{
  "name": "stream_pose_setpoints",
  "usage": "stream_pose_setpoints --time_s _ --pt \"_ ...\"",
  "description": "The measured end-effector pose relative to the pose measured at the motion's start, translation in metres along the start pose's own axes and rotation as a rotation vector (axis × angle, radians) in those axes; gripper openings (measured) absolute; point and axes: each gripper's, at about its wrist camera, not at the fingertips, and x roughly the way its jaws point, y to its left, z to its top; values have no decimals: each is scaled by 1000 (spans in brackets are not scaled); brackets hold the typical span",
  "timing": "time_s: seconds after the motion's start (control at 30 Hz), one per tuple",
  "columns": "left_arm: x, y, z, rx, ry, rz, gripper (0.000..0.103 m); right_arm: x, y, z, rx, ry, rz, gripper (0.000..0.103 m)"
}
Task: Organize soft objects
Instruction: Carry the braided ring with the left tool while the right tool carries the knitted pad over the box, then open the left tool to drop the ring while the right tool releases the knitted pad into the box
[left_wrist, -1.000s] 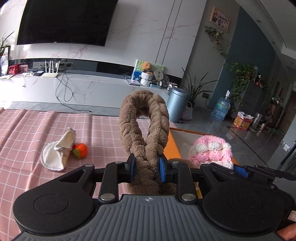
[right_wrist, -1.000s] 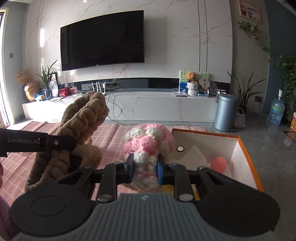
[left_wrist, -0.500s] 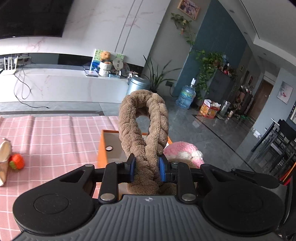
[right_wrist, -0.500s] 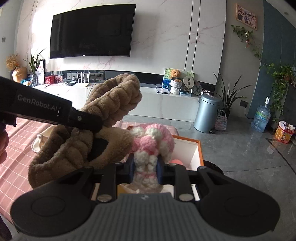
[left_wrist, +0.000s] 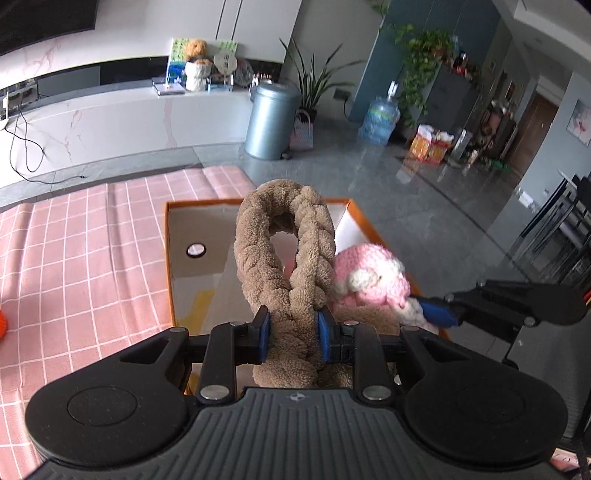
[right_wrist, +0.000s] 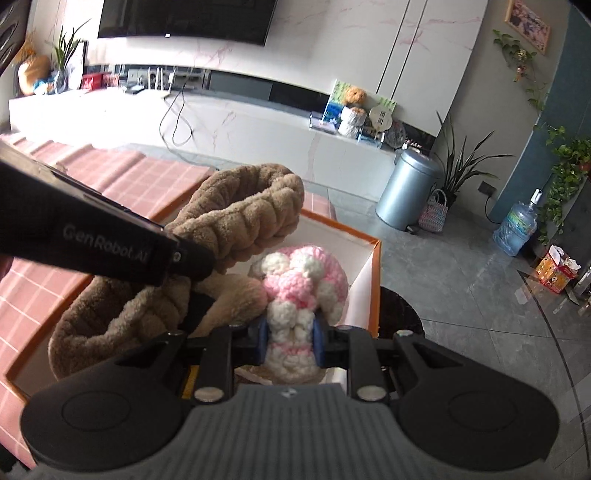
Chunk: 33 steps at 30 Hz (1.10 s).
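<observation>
My left gripper (left_wrist: 291, 338) is shut on a brown braided plush loop (left_wrist: 284, 240), which stands up over the open orange box (left_wrist: 258, 202). My right gripper (right_wrist: 290, 341) is shut on a pink and white crocheted piece (right_wrist: 306, 284), held above the same orange box (right_wrist: 373, 266). In the left wrist view the crocheted piece (left_wrist: 373, 277) hangs just right of the loop, with the right gripper's blue pad (left_wrist: 437, 312) on it. In the right wrist view the brown loop (right_wrist: 236, 221) sits left of the crochet, under the left gripper's black arm (right_wrist: 103, 243).
The box lies on a pink checked cloth (left_wrist: 85, 251) at the table's right end. An orange knitted item (left_wrist: 2, 325) shows at the left edge. Beyond the table are a grey bin (left_wrist: 271, 125), a water bottle (left_wrist: 380, 118) and a white TV bench (right_wrist: 221, 122).
Both grippers have swung right and dipped with their soft objects, from over the cloth to above the orange box. The white pouch and orange item slid out to the left.
</observation>
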Motion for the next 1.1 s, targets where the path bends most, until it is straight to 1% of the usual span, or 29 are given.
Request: stream_pose_setpoints --time_s 0.1,0.2,0.33,0.57,0.63,0.7,0.77,0.83,0.87,0.9,0.97,1.07,1.1 --pt "13 2 -5 7 61 8 29 18 -2 1 -23 35 7 22" --pt "23 1 -6 16 101 20 29 34 -4 0 -43 65 14 22" --pt "32 -3 -6 38 137 30 30 48 -5 -1 -56 97 15 23" --pt "40 -11 -6 62 171 31 33 56 1 0 -81 114 8 25" --pt "38 -11 -7 55 171 32 34 57 3 2 -86 114 1 28" --pt "37 -10 -6 51 173 31 38 56 4 1 -86 114 -5 31" --pt "35 -9 -4 50 168 29 43 54 3 0 -91 112 -12 33" --pt "33 -8 -1 41 155 18 49 51 4 0 -97 106 -13 39" --pt "31 -8 0 37 145 15 53 49 4 0 -103 103 -15 39" --pt "28 -7 1 34 135 13 55 47 6 0 -112 97 -18 39" --pt "22 -8 4 25 109 15 61 42 8 0 -129 88 -26 42" --pt "12 -5 9 -5 68 14 62 31 9 1 -144 49 -46 44" --pt "9 -4 10 -11 57 13 62 27 9 2 -146 33 -45 47"
